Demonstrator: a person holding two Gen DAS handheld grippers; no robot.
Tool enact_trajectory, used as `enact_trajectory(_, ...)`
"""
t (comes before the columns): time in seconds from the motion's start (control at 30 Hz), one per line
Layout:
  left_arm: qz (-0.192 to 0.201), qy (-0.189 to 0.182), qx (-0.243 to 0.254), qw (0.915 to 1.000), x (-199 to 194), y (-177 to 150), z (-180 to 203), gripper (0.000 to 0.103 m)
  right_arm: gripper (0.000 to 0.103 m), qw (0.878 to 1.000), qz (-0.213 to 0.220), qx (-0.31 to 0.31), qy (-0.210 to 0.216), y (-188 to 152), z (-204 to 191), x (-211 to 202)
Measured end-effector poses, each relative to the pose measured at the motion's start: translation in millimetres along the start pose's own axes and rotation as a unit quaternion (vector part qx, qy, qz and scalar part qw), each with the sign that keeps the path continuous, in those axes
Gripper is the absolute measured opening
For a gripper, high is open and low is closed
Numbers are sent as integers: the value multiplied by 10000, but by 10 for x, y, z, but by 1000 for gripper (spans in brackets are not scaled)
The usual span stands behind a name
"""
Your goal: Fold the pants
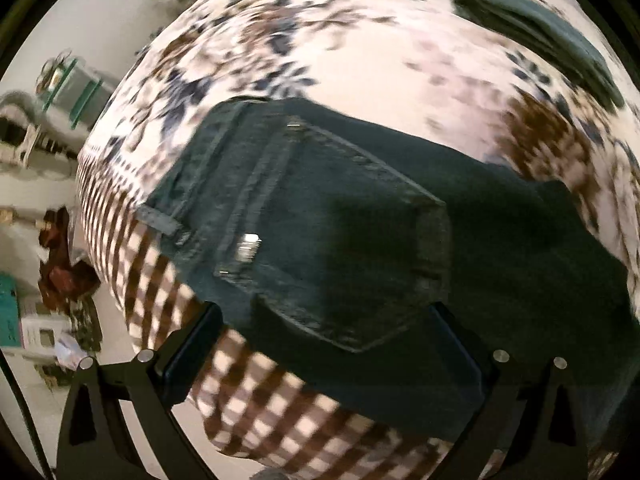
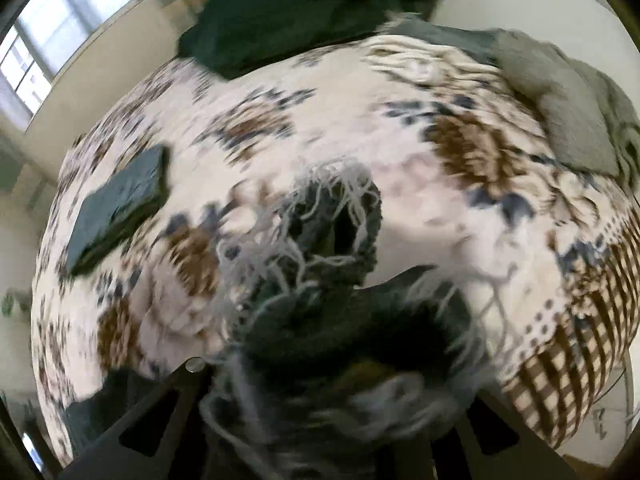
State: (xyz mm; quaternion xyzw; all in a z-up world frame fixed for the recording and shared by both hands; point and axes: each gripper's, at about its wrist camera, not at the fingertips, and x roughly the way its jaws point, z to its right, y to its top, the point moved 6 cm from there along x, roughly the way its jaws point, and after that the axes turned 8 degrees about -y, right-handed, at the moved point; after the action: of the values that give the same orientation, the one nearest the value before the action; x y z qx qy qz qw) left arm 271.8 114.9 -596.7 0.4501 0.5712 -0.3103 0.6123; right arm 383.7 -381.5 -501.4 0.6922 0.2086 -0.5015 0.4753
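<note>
Dark green jeans (image 1: 360,232) lie on a floral and checked bedspread (image 1: 360,60), back pocket up, waistband to the left. My left gripper (image 1: 324,320) is open, its fingers (image 1: 192,344) spread just above the seat of the jeans near the bed's edge. In the right wrist view, my right gripper (image 2: 332,392) is shut on the frayed hem of the jeans (image 2: 320,248), whose white threads hang in front of the camera and hide the fingertips.
A folded dark green garment (image 1: 540,28) lies at the far right of the bed; it also shows in the right wrist view (image 2: 120,204). A dark pile (image 2: 312,8) and a grey blanket (image 2: 560,100) lie at the far side. Shelves and clutter (image 1: 60,240) stand beside the bed.
</note>
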Motion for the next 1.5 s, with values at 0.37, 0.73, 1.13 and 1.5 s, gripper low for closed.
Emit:
enact_trajectory(0.37, 83, -2, -791, 9968, 4, 121, -711, 103, 9, 9619, -184, -2695, 422, -1373, -2026, -62)
enact_trajectory(0.73, 47, -48, -924, 9957, -39, 75, -883, 103, 54, 9320, -1802, -2864, 1299, -2064, -2453, -61)
enact_trajectory(1.13, -134, -1466, -446, 9881, -158, -27, -289, 103, 62, 8916, -2773, -3416, 1074, -1446, -2180, 155)
enact_trajectory(1.5, -1109, -2663, 1186, 9501, 162, -158, 1188, 95, 62, 9494, -2608, -1750, -18, -1107, -825, 535)
